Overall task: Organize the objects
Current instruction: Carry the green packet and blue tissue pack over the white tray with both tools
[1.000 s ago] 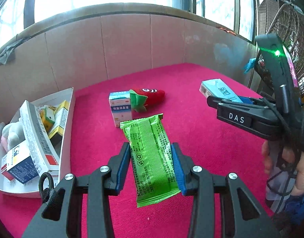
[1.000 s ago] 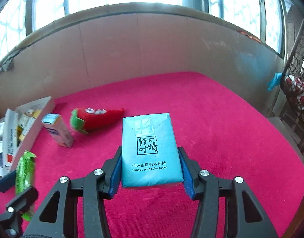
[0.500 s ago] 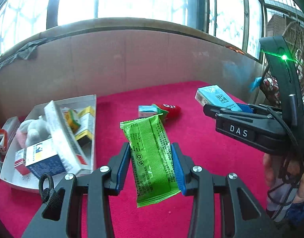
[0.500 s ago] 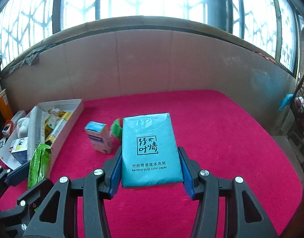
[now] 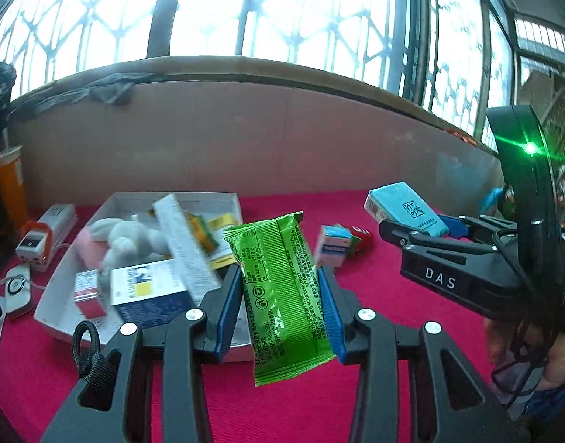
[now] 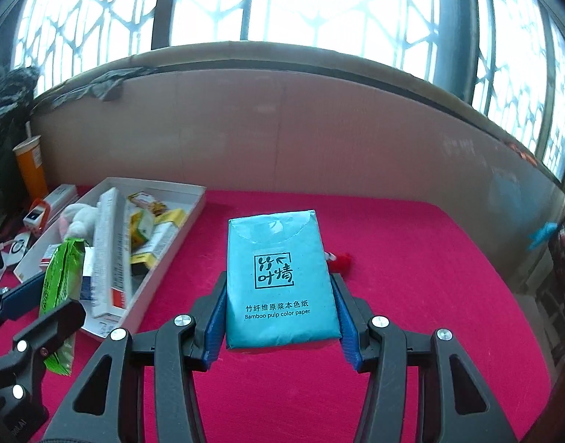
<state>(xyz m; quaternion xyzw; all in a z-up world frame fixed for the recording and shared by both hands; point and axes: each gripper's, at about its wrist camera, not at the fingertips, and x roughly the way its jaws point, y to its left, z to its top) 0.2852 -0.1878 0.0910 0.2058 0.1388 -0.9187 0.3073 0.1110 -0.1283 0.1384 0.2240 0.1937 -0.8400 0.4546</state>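
Left gripper: the left gripper point(image 5: 280, 310) is clamping a green snack packet point(image 5: 282, 291) between its blue pads, and the packet is hanging clear above the red worktop point(image 5: 374, 332), tilted a little.
Right gripper: the right gripper point(image 6: 280, 323) is squeezing a teal tissue pack point(image 6: 278, 277) by its two long sides, printed face up, lifted off the worktop.
Side by side: from the left wrist view the right gripper point(image 5: 415, 227) is showing at the right edge with the tissue pack point(image 5: 406, 208) sticking out of it and a green light glowing on its body; from the right wrist view the green snack packet point(image 6: 61, 284) is showing at the lower left, just in front of the tray.
Tray: a white cardboard tray point(image 5: 230, 203) is sitting on the left of the worktop, crowded with a plush rabbit point(image 5: 123, 236), a long white box point(image 5: 184, 245) leaning across the others, a blue and white box point(image 5: 149, 291), and small yellow and green cartons point(image 5: 208, 232).
Loose things: a small blue and white carton point(image 5: 332, 245) is standing on the worktop beyond the snack packet, with a red plush toy point(image 5: 361, 236) right against it on the right.
Left edge: an orange cup point(image 5: 9, 184) is standing by the cardboard wall point(image 5: 282, 140), with small white gadgets lying near it outside the tray.
Person: a hand point(image 5: 503, 336) is gripping the handle of the right gripper at the far right.
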